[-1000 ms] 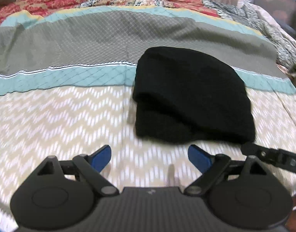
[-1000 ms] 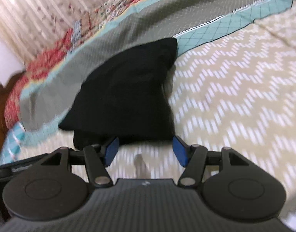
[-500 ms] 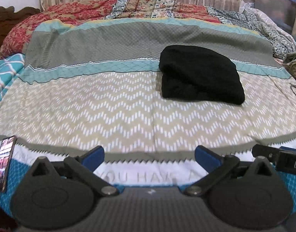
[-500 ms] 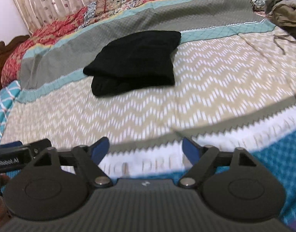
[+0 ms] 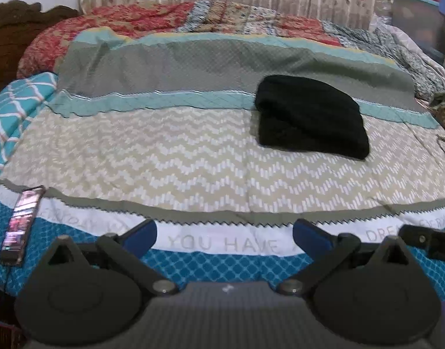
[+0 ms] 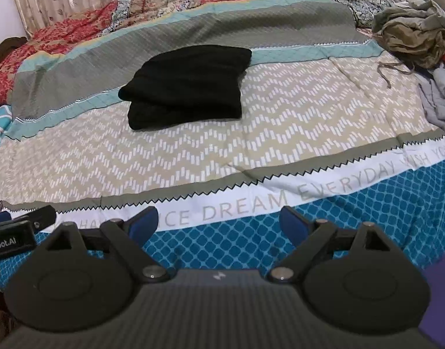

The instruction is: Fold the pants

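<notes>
The black pants lie folded in a compact stack on the bedspread, across the teal stripe and the zigzag band; they also show in the right wrist view. My left gripper is open and empty, well back from the pants over the bed's near edge. My right gripper is open and empty, also held back over the near edge. Part of the right gripper shows at the right of the left wrist view.
A phone lies on the bed's near left edge. A heap of olive and grey clothes sits at the bed's right side. Patterned quilts and a curtain lie beyond. A wooden headboard stands at far left.
Both grippers have pulled back from right by the folded pants to the bed's near edge. The pants stay in place. Both grippers stay open.
</notes>
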